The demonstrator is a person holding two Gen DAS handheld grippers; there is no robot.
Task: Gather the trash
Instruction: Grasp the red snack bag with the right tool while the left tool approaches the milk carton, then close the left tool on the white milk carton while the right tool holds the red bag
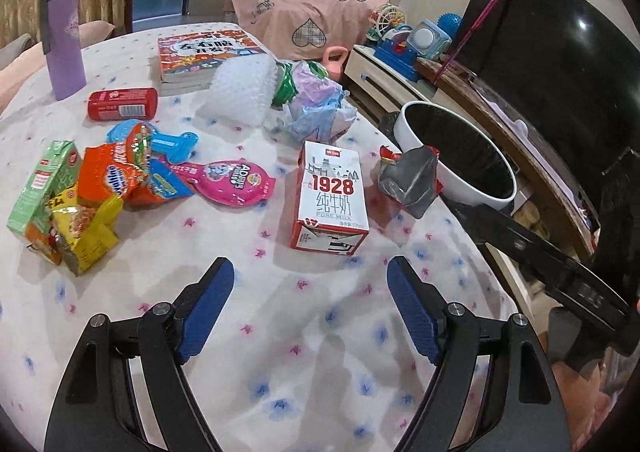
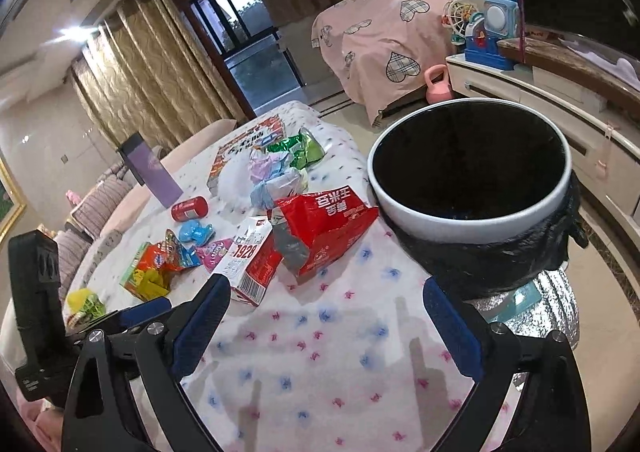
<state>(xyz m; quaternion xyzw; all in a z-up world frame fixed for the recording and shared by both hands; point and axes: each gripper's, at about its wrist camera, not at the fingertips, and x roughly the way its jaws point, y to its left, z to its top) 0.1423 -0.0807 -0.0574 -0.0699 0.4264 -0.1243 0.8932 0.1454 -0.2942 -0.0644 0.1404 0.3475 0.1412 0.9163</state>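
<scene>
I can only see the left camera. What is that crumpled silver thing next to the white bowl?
Observer: The right camera shows its other side. It's an opened red snack bag, and the silver is its lining.
Operator: And the bowl itself?
Observer: It's a bin. A black liner is folded down over the outside, below the white rim.
Operator: Is the other tool holding anything?
Observer: No. The right gripper has its jaws wide open over bare tablecloth, with nothing between them.
</scene>
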